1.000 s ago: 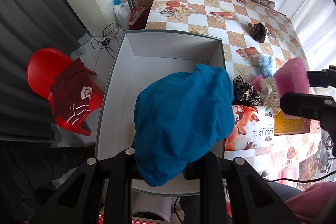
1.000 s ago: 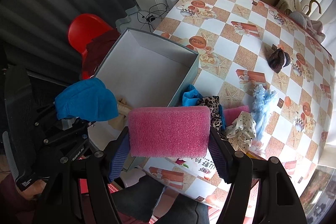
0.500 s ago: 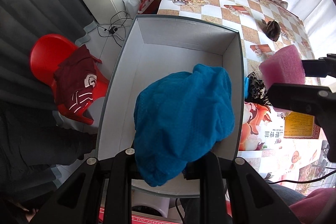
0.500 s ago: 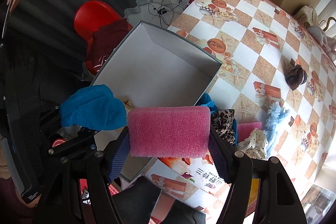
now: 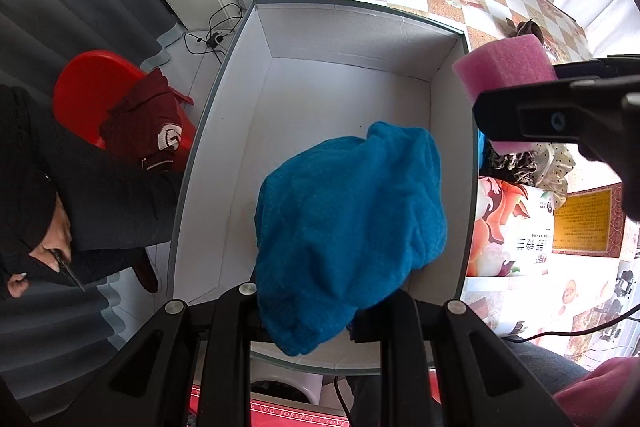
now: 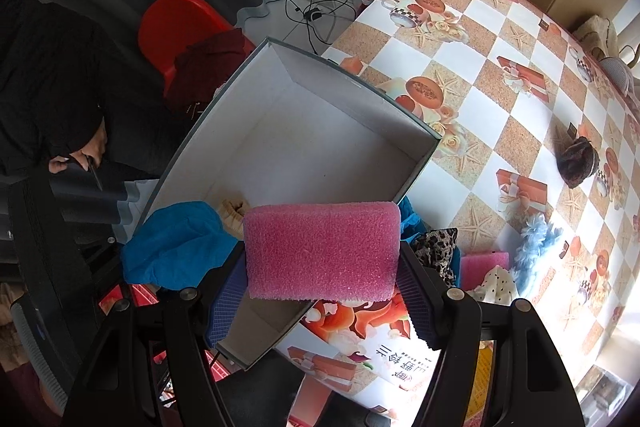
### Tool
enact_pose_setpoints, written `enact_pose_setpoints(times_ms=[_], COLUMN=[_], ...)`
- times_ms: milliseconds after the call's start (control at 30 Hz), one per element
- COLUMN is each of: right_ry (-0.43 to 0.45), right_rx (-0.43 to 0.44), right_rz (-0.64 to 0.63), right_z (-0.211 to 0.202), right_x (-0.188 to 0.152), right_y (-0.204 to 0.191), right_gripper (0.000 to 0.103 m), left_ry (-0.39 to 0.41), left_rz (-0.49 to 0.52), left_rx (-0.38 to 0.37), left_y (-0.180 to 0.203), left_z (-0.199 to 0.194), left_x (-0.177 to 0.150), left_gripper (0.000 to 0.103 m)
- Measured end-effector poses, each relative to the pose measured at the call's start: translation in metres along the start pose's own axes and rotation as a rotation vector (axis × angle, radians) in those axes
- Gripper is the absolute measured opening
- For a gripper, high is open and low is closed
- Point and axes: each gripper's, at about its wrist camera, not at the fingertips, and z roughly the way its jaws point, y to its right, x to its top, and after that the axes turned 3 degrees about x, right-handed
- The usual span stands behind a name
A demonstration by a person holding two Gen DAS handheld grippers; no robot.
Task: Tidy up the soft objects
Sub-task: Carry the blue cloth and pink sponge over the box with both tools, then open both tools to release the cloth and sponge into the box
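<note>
Left wrist view: my left gripper (image 5: 308,307) is clamped nearly closed on the blue fleece cloth (image 5: 348,227). The cloth bunches out ahead of the fingers and hangs over the near half of the open white box (image 5: 352,99). I can't tell if its lower edge touches the box floor. The rest of the box floor is bare. At right, the right gripper (image 5: 560,107) comes in over the box's right wall with the pink foam sponge (image 5: 504,67).

Right wrist view: my right gripper (image 6: 322,287) is about half open and gripping the pink foam sponge (image 6: 322,251) by its two ends, the blue ribbed pads (image 6: 416,299) pressed on it. The sponge sits square between the fingers, above the box's near right corner (image 6: 420,163). The blue cloth (image 6: 176,247) is lower left of it, at the box's near end. Beside the box on the checked tablecloth (image 6: 500,39): a leopard-print piece (image 6: 436,247), a second pink sponge (image 6: 484,263), a polka-dot fabric (image 6: 496,283), a light blue fluffy item (image 6: 532,243). A dark scrunchie (image 6: 578,163) lies well apart.
</note>
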Motion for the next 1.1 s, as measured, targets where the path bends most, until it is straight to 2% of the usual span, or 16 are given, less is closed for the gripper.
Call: enact_pose_setpoints(times_ms=[267, 300, 367, 400, 433, 467, 533, 567, 633, 733, 900, 1000, 1100], right_ry=[-0.029, -0.032, -0.035, -0.036, -0.039, -0.039, -0.033, -0.037, -0.042, -0.042, -0.042, -0.051, -0.082], right_rx=[0.011, 0.022, 0.051, 0.059, 0.052, 0.042, 0.07, 0.085, 0.103, 0.145, 0.177, 0.133, 0.035], right_rz=[0.006, 0.01, 0.02, 0.027, 0.037, 0.05, 0.09, 0.113, 0.166, 0.254, 0.44, 0.533, 0.608], right_z=[0.017, 0.019, 0.022, 0.023, 0.024, 0.023, 0.018, 0.014, 0.001, -0.028, -0.083, -0.103, -0.094], right_x=[0.012, 0.014, 0.017, 0.018, 0.019, 0.019, 0.018, 0.016, 0.011, -0.004, -0.052, -0.084, -0.105], right_y=[0.002, 0.002, 0.004, 0.006, 0.008, 0.011, 0.021, 0.027, 0.043, 0.076, 0.154, 0.2, 0.249], right_gripper=[0.071, 0.071, 0.074, 0.079, 0.098, 0.102, 0.102, 0.102, 0.102, 0.102, 0.102, 0.102, 0.102], left_ry=[-0.009, -0.003, 0.003, 0.006, 0.015, 0.02, 0.013, 0.01, 0.004, 0.024, 0.058, 0.06, 0.043], left_rz=[0.001, 0.002, 0.001, -0.002, -0.013, -0.024, -0.041, -0.053, -0.083, -0.093, -0.012, 0.059, 0.118], left_rx=[-0.002, 0.001, 0.02, 0.022, 0.013, 0.004, -0.006, -0.026, -0.085, -0.142, -0.183, -0.182, -0.176], left_y=[0.002, 0.002, 0.002, 0.002, 0.001, -0.001, -0.003, -0.005, -0.007, -0.005, 0.024, 0.052, 0.081], left_z=[0.009, 0.008, 0.008, 0.008, 0.006, 0.005, 0.003, 0.003, 0.0, -0.012, -0.029, -0.034, -0.033], left_x=[0.001, 0.001, 0.001, 0.0, 0.0, -0.001, -0.001, 0.0, 0.002, 0.01, 0.034, 0.044, 0.049], left_gripper=[0.025, 0.03, 0.05, 0.067, 0.08, 0.084, 0.085, 0.087, 0.095, 0.095, 0.095, 0.095, 0.095])
